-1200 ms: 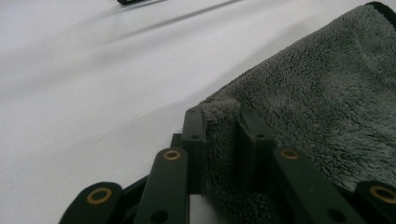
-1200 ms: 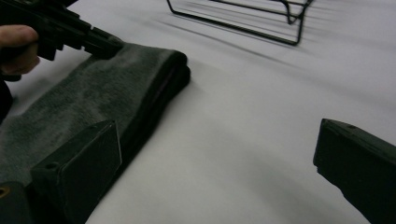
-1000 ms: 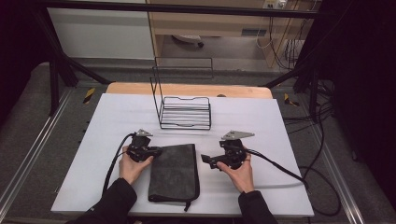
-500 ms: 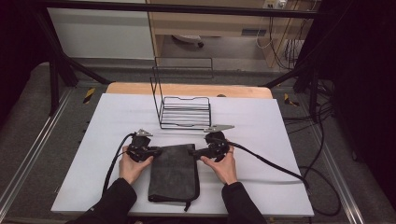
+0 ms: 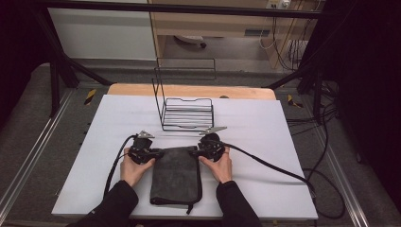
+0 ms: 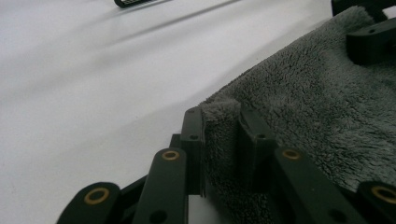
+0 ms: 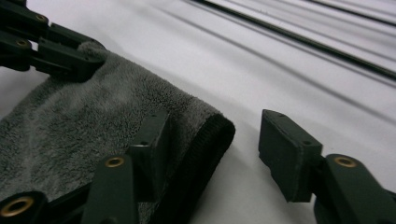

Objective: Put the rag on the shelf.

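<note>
A dark grey folded towel point(image 5: 175, 175) lies on the white table between my two hands. My left gripper point(image 5: 158, 152) is shut on the towel's far left corner; in the left gripper view the jaws point(image 6: 223, 121) pinch the fluffy edge point(image 6: 303, 107). My right gripper point(image 5: 193, 151) sits at the far right corner. Its jaws point(image 7: 215, 128) have just been closing and straddle the towel's folded edge point(image 7: 93, 121). One pad rests on the cloth and the other stands apart over bare table. The left gripper point(image 7: 51, 46) appears across the towel in the right gripper view.
A black wire rack point(image 5: 187, 113) stands just beyond the towel, mid-table. The white tabletop point(image 5: 283, 156) stretches to the right, with the right gripper's cable point(image 5: 274, 168) trailing over it. A wooden strip point(image 5: 236, 91) runs along the far edge.
The right hand has moved left to the towel's far right corner, and its jaws have narrowed around the edge. The left hand and the towel have stayed put.
</note>
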Available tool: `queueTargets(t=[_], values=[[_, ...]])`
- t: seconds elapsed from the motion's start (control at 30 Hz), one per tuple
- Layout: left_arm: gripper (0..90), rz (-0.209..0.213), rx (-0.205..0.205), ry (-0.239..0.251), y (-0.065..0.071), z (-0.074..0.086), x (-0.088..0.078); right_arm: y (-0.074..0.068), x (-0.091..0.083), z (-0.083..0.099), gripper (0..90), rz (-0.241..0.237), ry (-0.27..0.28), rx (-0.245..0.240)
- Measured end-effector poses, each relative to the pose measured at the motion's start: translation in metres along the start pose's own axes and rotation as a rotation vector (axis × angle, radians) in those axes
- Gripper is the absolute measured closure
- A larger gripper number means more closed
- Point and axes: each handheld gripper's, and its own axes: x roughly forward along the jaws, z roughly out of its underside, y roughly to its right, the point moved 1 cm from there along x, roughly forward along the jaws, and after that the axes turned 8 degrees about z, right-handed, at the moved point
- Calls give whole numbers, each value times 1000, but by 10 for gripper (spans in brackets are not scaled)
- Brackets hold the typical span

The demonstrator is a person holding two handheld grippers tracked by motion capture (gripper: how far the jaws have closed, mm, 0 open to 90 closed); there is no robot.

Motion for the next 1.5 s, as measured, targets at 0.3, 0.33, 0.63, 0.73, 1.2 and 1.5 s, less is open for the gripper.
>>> queueTargets(t=[0.3, 0.33, 0.63, 0.73, 1.2, 1.5], values=[[734, 0, 3, 1, 0, 0, 0, 0, 4, 1, 621, -50, -36, 36], [734, 0, 4, 1, 0, 0, 0, 0, 4, 1, 630, -52, -39, 42], [732, 11, -2, 1, -2, 0, 0, 0, 4, 0, 732, -84, -66, 85], [735, 20, -8, 2, -3, 0, 0, 0, 4, 0, 761, -91, -73, 102], [783, 51, -48, 26, -6, 0, -5, 1, -1, -2, 801, -97, -67, 139], [785, 79, -42, 99, -3, -3, -22, -3, -14, -5, 803, -104, -14, 128]])
